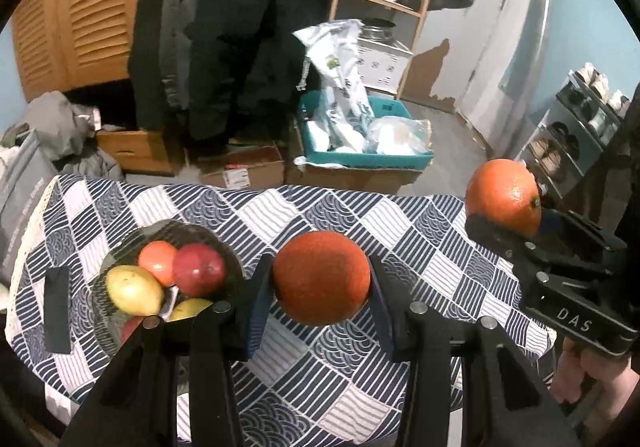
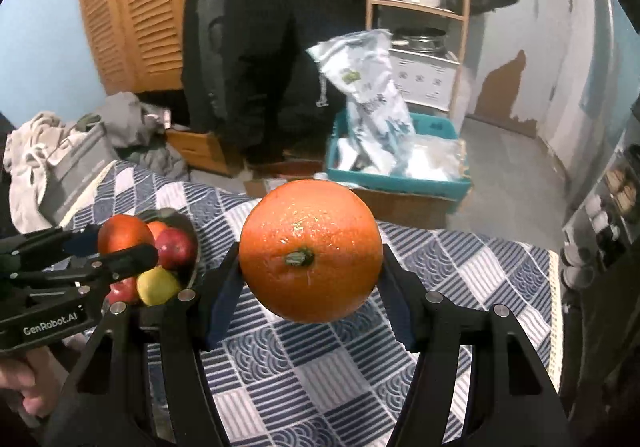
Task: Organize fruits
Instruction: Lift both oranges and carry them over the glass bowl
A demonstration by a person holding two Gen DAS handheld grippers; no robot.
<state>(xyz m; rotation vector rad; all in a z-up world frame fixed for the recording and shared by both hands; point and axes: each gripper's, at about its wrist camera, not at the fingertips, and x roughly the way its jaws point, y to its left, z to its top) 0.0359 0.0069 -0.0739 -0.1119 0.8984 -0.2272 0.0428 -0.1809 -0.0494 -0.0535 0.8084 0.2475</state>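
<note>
The left tongs [image 1: 322,287] grip a dark orange [image 1: 321,278] above the patterned desk [image 1: 420,247]. The right tongs [image 2: 310,279] clamp a brighter orange [image 2: 310,251], stem toward the camera, at 2 o'clock in the left view. A glass bowl [image 1: 224,243] of fruit sits at 9 o'clock from the dark orange, on the desk

Both wrist cameras look steeply down, close over the checked tablecloth [image 1: 304,367] — sharing the fruit bowl [image 1: 120,247] and room behind.
</note>
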